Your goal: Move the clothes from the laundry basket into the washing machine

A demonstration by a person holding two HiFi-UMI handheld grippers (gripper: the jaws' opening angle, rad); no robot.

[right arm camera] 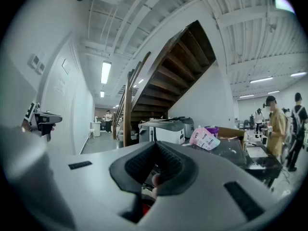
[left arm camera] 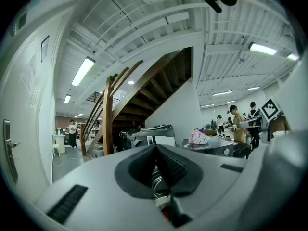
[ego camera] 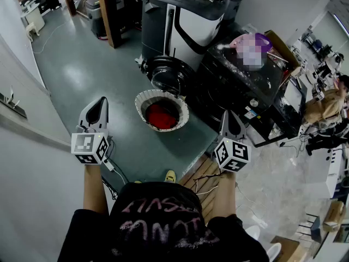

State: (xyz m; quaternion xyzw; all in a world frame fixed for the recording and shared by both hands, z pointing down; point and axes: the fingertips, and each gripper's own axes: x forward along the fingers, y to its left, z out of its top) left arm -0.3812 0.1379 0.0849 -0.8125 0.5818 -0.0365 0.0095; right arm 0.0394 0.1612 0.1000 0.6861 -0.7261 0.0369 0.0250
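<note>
A white laundry basket (ego camera: 146,98) stands on the grey-green floor with red clothes (ego camera: 161,116) inside it. Just behind it is the washing machine (ego camera: 185,23), white and black, with its round door (ego camera: 166,74) swung open toward the basket. My left gripper (ego camera: 102,100) is held level to the left of the basket, shut and empty. My right gripper (ego camera: 225,115) is to the basket's right, also shut with nothing in it. In the left gripper view the closed jaws (left arm camera: 155,148) point at the machine (left arm camera: 153,136). The right gripper view shows the same: closed jaws (right arm camera: 155,146), machine (right arm camera: 163,128) beyond.
A black counter (ego camera: 240,86) with a pink bag (ego camera: 248,48) runs to the machine's right. A wooden stair post (ego camera: 109,10) rises at the back left. A wall closes the left side. A wooden pallet (ego camera: 204,176) lies by my feet. People (ego camera: 327,105) stand at the far right.
</note>
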